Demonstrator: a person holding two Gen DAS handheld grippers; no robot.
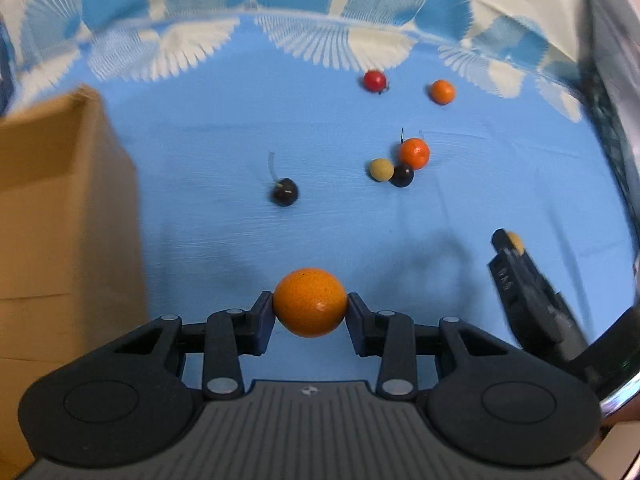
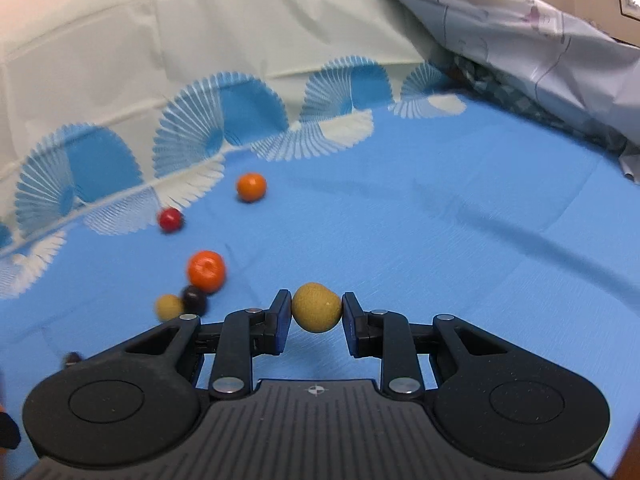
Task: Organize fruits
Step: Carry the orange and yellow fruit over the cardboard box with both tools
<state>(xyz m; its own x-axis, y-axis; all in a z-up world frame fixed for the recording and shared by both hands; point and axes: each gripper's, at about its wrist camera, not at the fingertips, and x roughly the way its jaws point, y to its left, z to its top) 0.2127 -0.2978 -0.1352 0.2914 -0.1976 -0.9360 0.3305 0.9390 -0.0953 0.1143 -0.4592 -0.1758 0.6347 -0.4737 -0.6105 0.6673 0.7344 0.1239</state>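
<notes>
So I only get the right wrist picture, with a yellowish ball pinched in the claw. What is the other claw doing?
Observer: The left claw is shut on a large orange, with a pad pressing on each side.
Operator: Is there anywhere to put the fruit?
Observer: A brown cardboard box stands at the left of that view. Its inside is not visible.
Operator: Any fruit I can't make out?
Observer: A dark fruit with a pale stem lies alone on the blue cloth.
</notes>
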